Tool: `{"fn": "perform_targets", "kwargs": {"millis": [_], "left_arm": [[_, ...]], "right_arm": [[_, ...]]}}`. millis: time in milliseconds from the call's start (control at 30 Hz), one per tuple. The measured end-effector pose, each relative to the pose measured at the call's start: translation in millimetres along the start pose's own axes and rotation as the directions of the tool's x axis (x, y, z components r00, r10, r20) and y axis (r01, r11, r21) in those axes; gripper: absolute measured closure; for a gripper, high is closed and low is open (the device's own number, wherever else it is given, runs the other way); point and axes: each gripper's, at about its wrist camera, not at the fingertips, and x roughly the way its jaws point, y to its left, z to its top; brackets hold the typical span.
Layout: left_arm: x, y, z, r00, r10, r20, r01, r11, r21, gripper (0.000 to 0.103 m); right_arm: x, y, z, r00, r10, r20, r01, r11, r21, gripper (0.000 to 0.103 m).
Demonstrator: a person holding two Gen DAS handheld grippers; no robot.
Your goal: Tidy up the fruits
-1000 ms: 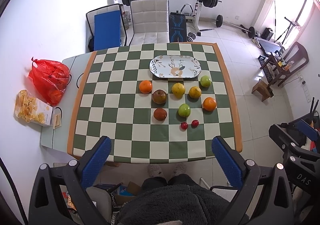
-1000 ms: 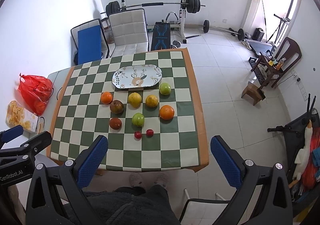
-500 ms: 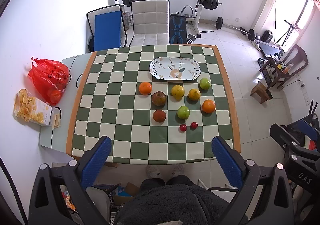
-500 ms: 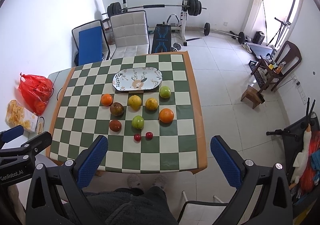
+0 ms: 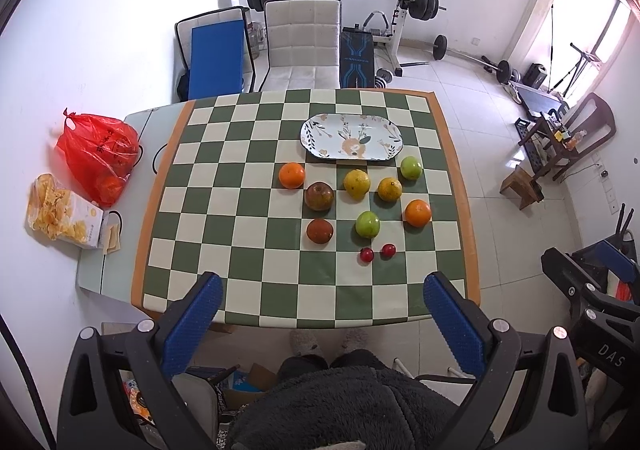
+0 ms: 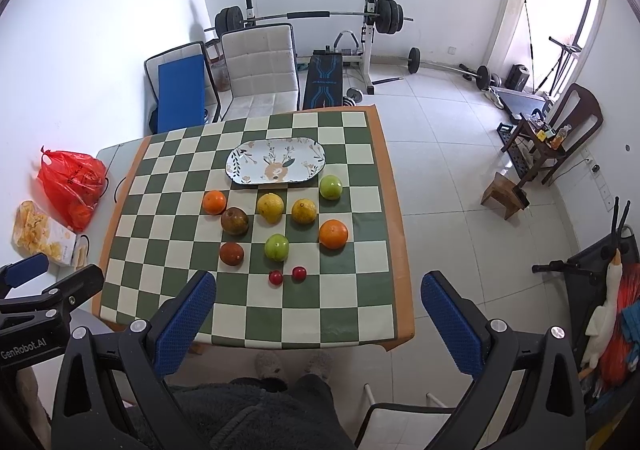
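Several fruits lie on a green-and-white checkered table [image 5: 224, 250] [image 6: 360, 290]: two oranges [image 5: 292, 175] [image 5: 418, 213], two yellow fruits [image 5: 357, 183], two green apples [image 5: 367, 224] [image 5: 411, 167], two dark brown fruits [image 5: 319, 196] and two small red ones [image 5: 367, 255]. An empty patterned oval plate [image 5: 351, 137] [image 6: 276, 166] lies behind them. My left gripper [image 5: 324, 314] and right gripper [image 6: 318, 310] are both open and empty, held high above the table's near edge.
A red plastic bag [image 5: 100, 154] and a snack box [image 5: 60, 214] sit on a grey side table at the left. Chairs [image 5: 304, 46] and a weight bench stand behind the table. A person's legs and slippers [image 5: 328, 342] are at the near edge.
Both views have shifted slightly back and down, so the table sits a little lower in frame. No fruit has moved. Both grippers stay open.
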Motion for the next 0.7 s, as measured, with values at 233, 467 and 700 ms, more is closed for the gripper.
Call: {"fn": "perform_targets", "kwargs": {"millis": [233,467,700], "left_arm": [[0,1,0,1.0,-0.002,-0.001,0.002,1.0,0.0,0.001],[1,3,-1,1.0,-0.004,0.0,0.004,1.0,-0.002,0.001],[-1,2,4,1.0,0.001,0.002,-0.001,1.0,-0.003,0.001]], "right_arm": [[-9,1,16,1.0,-0.002,0.004,0.002,1.0,-0.003,0.0],[-12,0,22,1.0,-0.003,0.007,0.003,1.0,-0.005,0.0],[-12,1,22,1.0,0.0,0.007,0.0,1.0,-0.004,0.0]]}}
